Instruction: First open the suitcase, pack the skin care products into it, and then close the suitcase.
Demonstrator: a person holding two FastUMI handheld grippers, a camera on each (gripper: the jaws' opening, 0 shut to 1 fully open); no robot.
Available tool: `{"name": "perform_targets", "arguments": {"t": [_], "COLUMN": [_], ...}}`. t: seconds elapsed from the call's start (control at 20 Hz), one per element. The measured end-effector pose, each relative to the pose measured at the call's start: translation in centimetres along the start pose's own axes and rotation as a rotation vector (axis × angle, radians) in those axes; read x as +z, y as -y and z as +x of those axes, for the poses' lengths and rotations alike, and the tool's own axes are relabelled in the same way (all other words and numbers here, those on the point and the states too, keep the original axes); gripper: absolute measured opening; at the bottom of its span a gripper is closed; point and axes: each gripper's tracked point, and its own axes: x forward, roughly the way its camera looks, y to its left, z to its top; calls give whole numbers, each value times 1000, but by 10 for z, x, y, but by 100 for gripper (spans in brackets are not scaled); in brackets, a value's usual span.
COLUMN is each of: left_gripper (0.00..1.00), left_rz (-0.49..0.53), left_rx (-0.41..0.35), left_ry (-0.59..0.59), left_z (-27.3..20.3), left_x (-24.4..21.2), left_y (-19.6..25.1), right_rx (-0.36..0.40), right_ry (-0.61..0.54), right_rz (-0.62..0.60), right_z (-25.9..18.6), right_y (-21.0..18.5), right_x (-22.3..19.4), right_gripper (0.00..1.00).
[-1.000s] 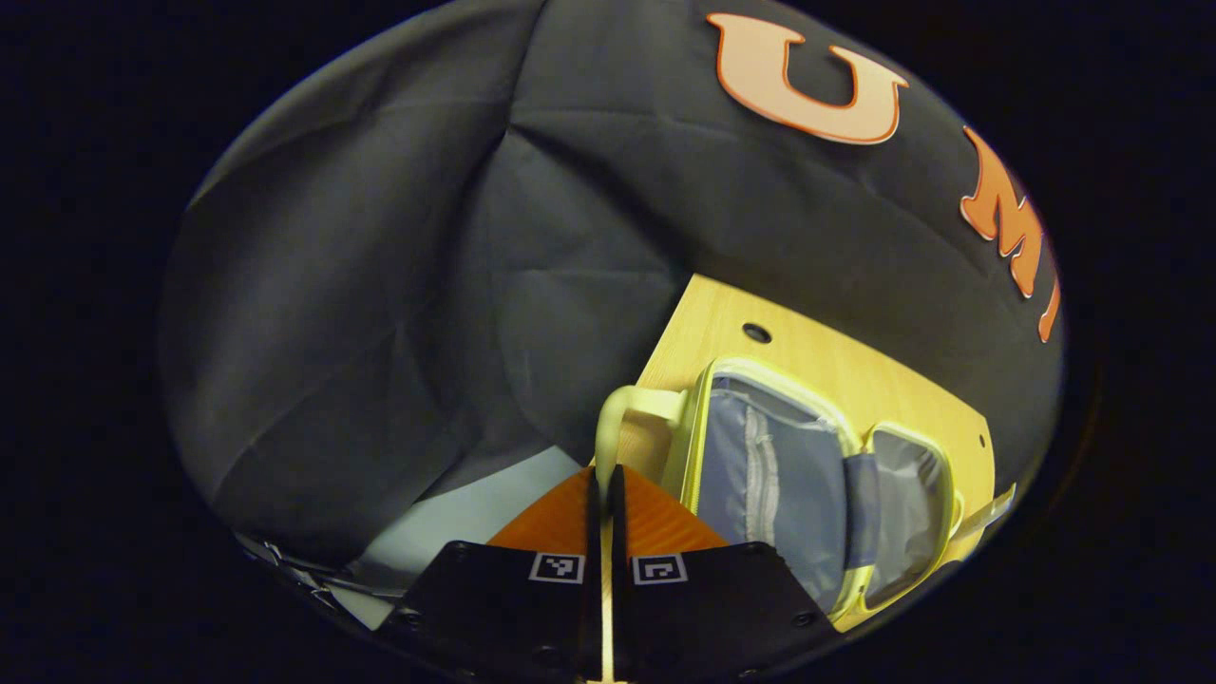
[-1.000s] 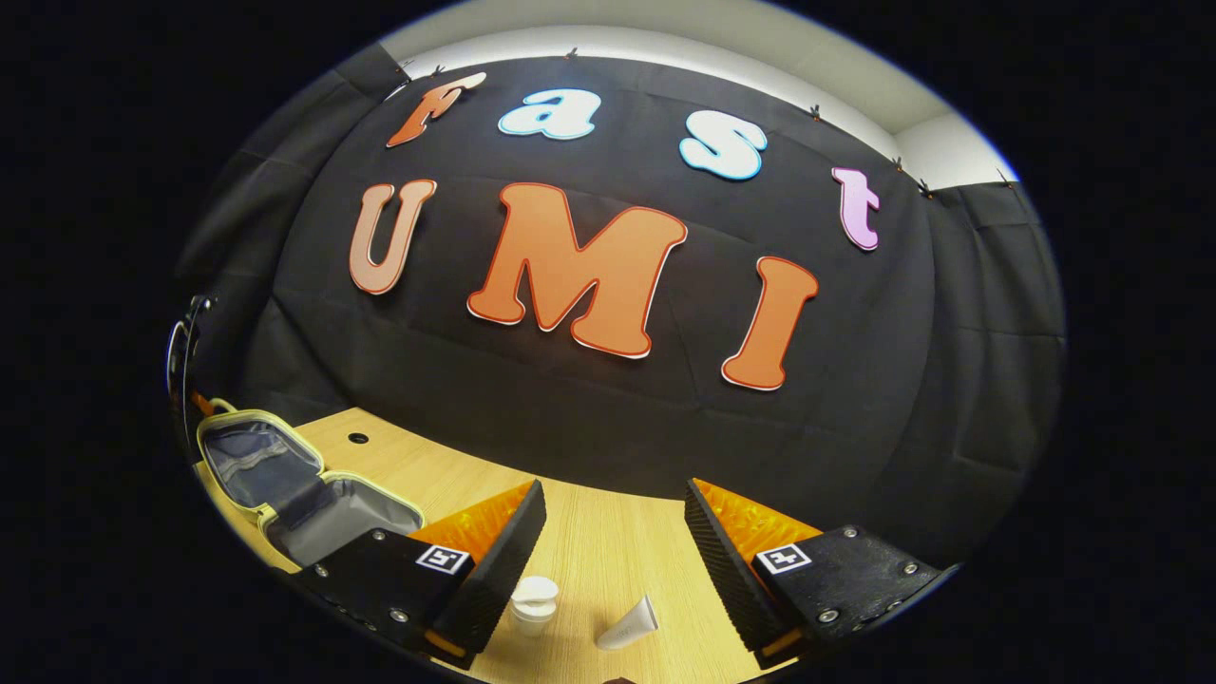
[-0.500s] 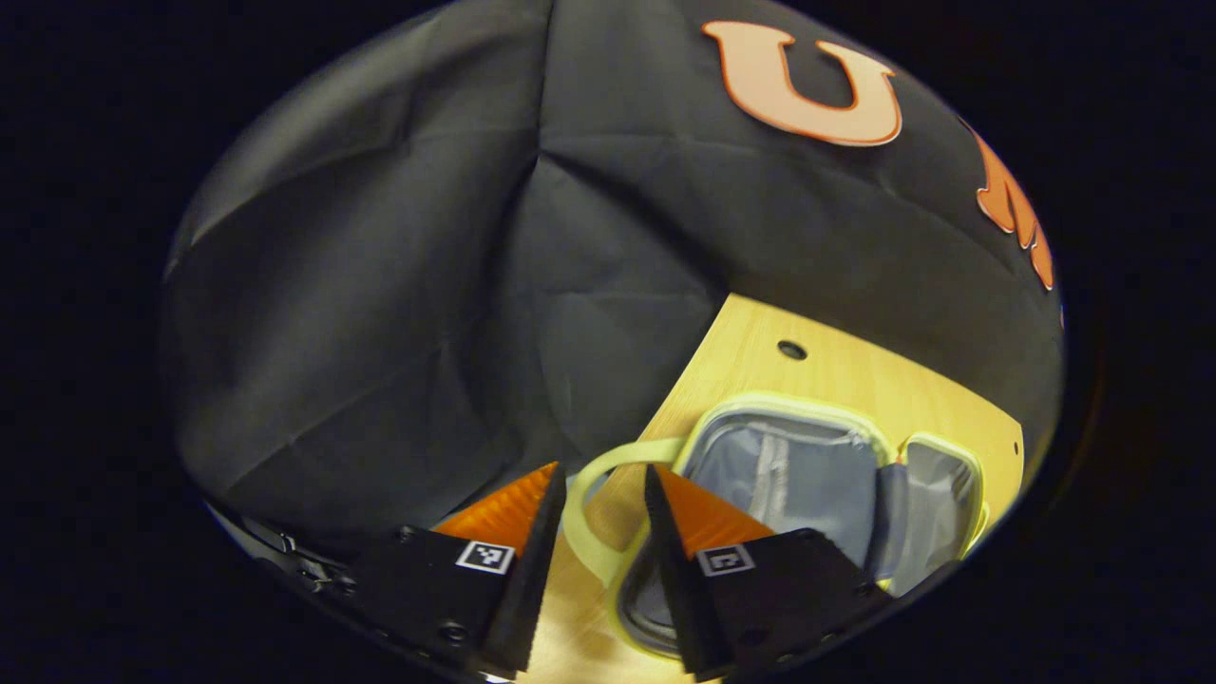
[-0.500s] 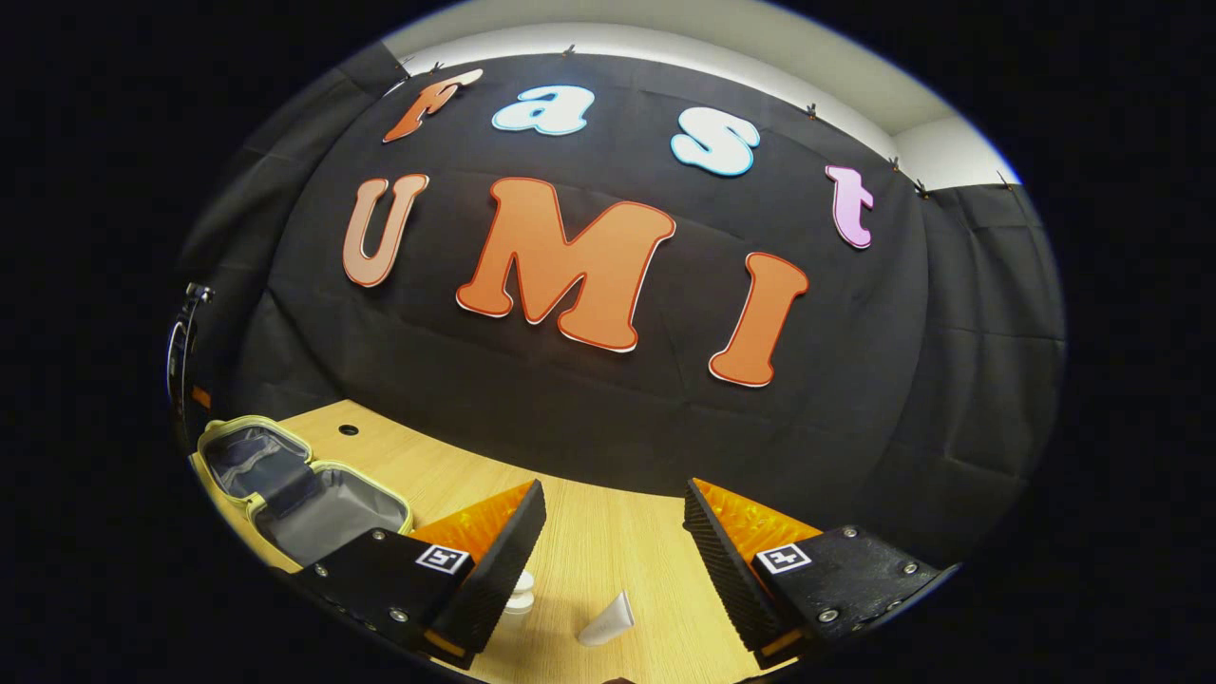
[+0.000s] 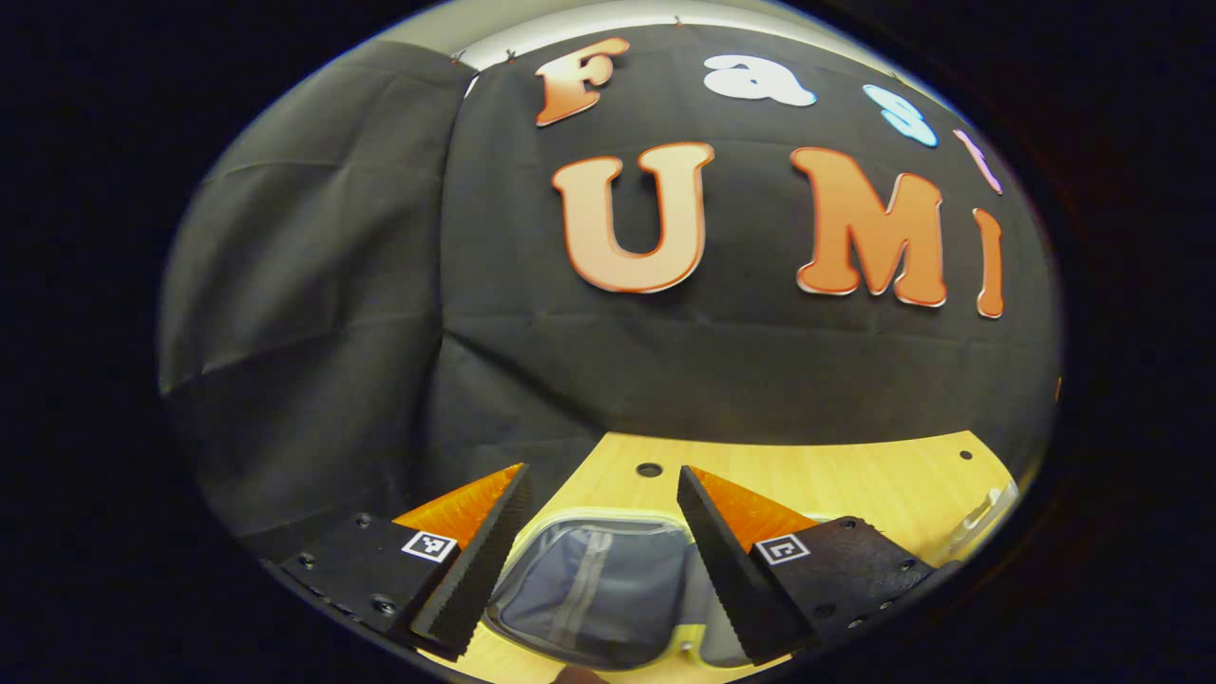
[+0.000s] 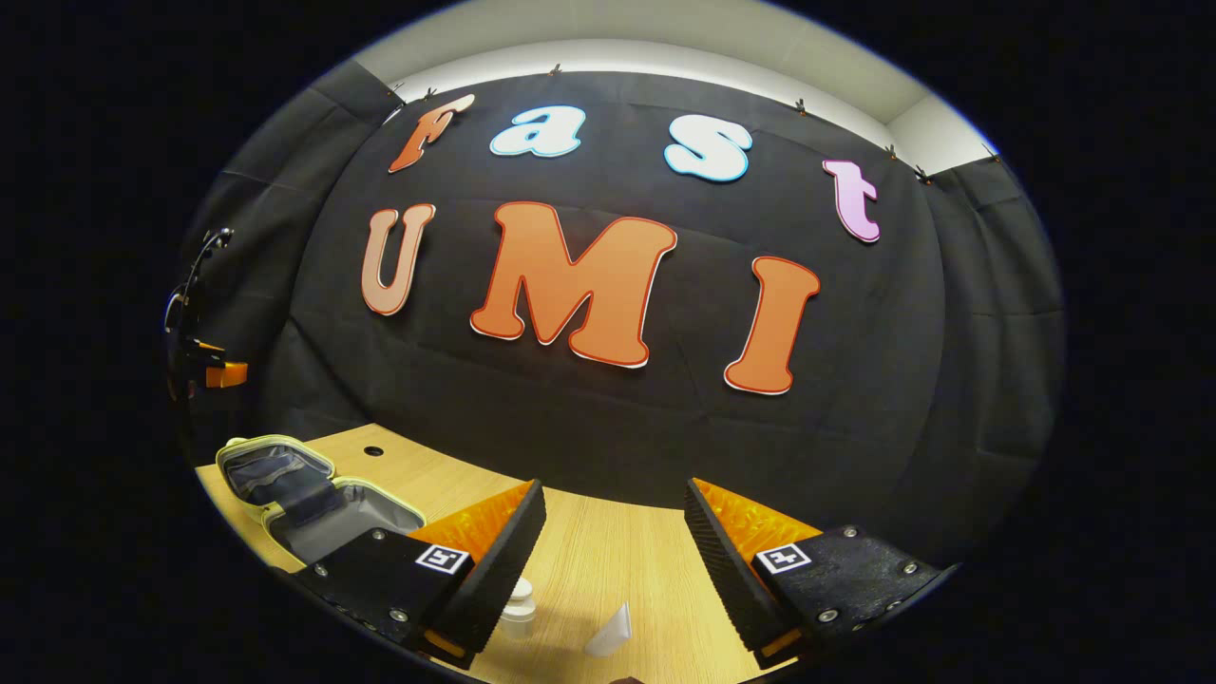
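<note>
The suitcase (image 6: 304, 494) was seen lying open on the wooden table (image 6: 608, 551), its two halves spread flat with the grey lining turned up, which left both compartments ready to receive things; nothing could be made out inside them. The skin care products were seen apart from it on the table: a small white jar (image 6: 519, 606) standing upright and a white tube (image 6: 610, 632) lying just beside it. The right gripper (image 6: 613, 541) was held just above these two with its fingers spread wide and nothing between them, a stance judged to suit coming down on one of them. The left gripper (image 5: 600, 546) was held over the lid half of the suitcase (image 5: 594, 589), its fingers likewise spread and gripping nothing, so that the case lay free of any hold.
</note>
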Motion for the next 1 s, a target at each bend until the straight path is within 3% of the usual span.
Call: {"name": "perform_targets", "arguments": {"t": [0.1,0.5,1.0], "left_gripper": [98,96,96], "left_rz": [38,21,129], "left_rx": [3,-166,-360], "left_ry": [78,208,153], "left_z": [-20,-78,-118], "left_x": [28,75,26], "left_y": [28,165,295], "right_rx": [14,47,67], "right_ry": [3,42,-17], "right_rz": [0,7,20], "right_z": [-2,-15,-33], "right_y": [4,29,45], "right_x": [-5,-11,-46], "right_gripper": [94,94,94]}}
